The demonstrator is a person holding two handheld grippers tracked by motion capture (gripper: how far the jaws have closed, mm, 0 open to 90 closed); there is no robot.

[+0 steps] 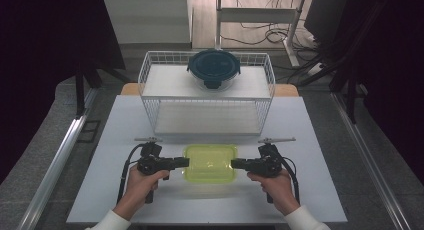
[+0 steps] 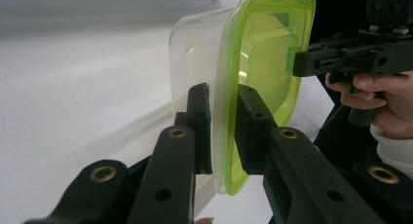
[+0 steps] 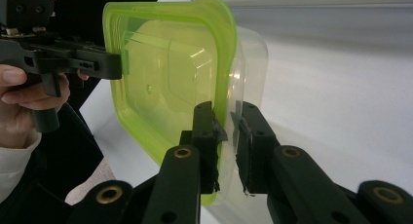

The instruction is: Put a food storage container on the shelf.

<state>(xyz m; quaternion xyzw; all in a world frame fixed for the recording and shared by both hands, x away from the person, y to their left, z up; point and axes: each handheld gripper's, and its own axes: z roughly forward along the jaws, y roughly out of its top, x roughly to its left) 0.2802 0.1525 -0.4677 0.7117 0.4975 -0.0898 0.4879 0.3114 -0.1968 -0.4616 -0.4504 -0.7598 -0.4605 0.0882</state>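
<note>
Both the left gripper [image 1: 184, 162] and right gripper [image 1: 236, 163] pinch the green-lidded clear plastic rectangular container's [image 1: 210, 163] rim (thin edges), so uneven lifting could slip it free.

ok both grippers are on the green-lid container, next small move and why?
Probably a level lift with both hands. The left gripper and right gripper each clamp the rim of the green-lid container from opposite ends; the wire rack stands just behind.
</note>
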